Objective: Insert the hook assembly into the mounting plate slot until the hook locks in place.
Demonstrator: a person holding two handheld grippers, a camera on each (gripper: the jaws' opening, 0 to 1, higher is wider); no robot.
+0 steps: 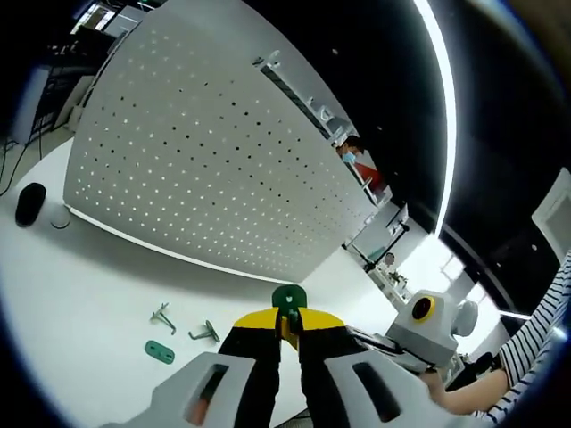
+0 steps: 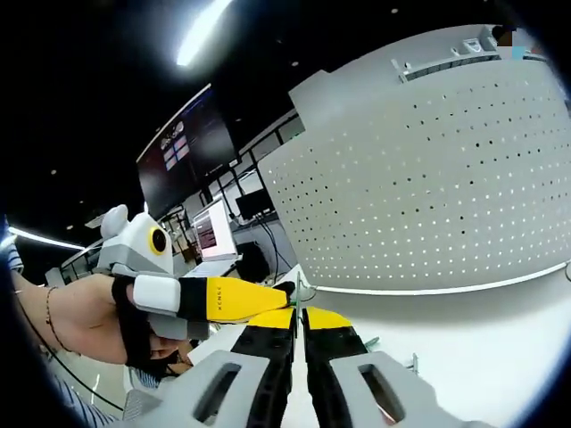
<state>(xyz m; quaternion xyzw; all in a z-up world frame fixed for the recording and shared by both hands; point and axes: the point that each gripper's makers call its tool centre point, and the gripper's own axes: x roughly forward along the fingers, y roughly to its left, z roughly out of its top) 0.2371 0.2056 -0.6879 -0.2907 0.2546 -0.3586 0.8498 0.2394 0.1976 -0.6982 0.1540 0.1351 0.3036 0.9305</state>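
Observation:
My left gripper (image 1: 287,323) is shut on a small green mounting plate (image 1: 288,296), which sticks up between its yellow tips. The right gripper (image 1: 359,337) comes in from the right, close beside it. In the right gripper view my right gripper (image 2: 299,314) stands shut, with a thin metal hook (image 2: 303,289) rising from its tips. The hook touches the green plate (image 2: 287,290) at the tip of the left gripper (image 2: 282,296), which a gloved hand (image 2: 98,330) holds. How far the hook is seated is too small to tell.
A large white pegboard (image 1: 205,152) stands behind on the white table (image 1: 80,294). Two spare metal hooks (image 1: 162,316) (image 1: 205,333) and another green plate (image 1: 160,351) lie on the table at the front left. A black object (image 1: 30,203) sits at the far left.

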